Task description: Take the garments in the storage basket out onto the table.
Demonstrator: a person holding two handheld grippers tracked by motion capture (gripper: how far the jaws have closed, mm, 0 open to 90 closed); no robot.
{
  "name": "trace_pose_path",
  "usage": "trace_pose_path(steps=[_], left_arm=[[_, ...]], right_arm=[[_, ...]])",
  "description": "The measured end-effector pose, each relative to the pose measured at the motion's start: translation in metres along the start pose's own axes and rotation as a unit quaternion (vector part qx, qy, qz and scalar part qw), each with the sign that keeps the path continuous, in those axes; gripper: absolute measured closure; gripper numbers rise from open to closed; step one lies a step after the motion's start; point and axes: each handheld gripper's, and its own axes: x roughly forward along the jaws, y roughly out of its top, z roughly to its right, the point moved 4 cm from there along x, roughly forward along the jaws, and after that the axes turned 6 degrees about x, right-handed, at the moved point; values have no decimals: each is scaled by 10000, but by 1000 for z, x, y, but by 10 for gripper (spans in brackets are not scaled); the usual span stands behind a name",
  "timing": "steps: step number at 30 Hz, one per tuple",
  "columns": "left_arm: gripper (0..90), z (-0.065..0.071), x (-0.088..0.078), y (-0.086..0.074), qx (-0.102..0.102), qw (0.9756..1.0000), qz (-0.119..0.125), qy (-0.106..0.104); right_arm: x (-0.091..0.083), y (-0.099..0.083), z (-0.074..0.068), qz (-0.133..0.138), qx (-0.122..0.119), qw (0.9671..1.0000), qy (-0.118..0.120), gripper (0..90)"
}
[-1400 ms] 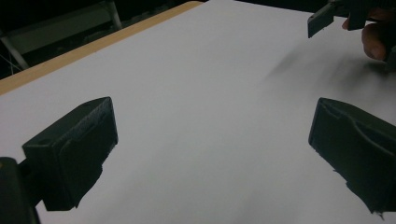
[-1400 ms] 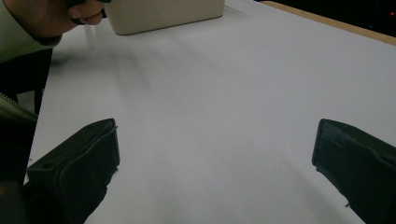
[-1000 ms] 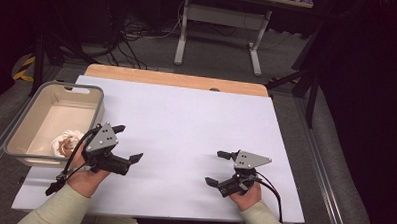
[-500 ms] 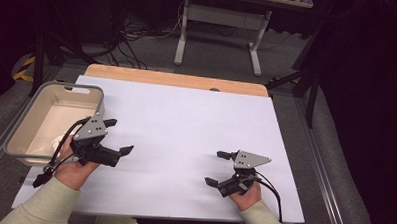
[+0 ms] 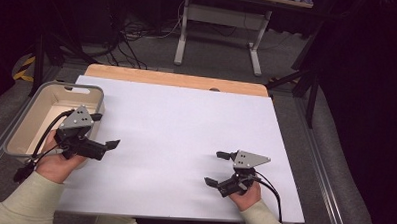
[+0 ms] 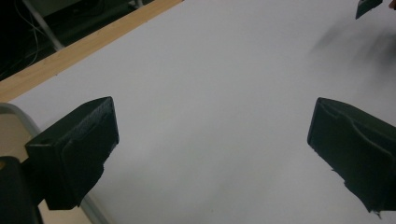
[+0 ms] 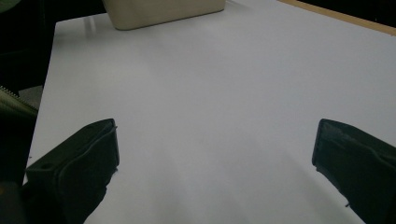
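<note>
White sheet (image 5: pixel 185 136) under both my claws. Left claw (image 5: pixel 105 131) spread wide, holding nothing, sitting at the bin's (image 5: pixel 20 136) 3 o'clock rim, jaws partly over it. Right claw (image 5: pixel 218 168) also spread wide, nothing held, near the sheet's 5 o'clock corner, well apart from the left. No readable writing anywhere. Beige bin sits at the sheet's 9 o'clock edge; visible floor looks bare, rest hidden behind my left hand (image 5: pixel 59 162).
</note>
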Motion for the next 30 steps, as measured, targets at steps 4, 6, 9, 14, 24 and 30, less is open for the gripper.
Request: trace_pose_path(steps=[4,6,9,14,24,30], left_arm=[[38,-11,-2,-8,-113,9993,-332,149],[38,-14,-4,-11,-152,9992,-346,137],[39,-21,-9,-14,-128,9987,-427,227],[69,-33,-17,-20,-172,9978,-577,275],[104,-53,-33,-28,-230,9946,-940,387],[88,-61,-36,-34,-299,9922,-1161,346]], right_arm=[[0,0,0,-19,-2,10000,-6,11],[0,0,0,-15,-14,10000,-8,11],[1,0,0,-25,-9,10000,-1,11],[1,0,0,-36,-9,10000,-13,11],[1,0,-1,-50,-18,10000,-12,12],[1,0,-1,-56,-18,10000,-18,11]])
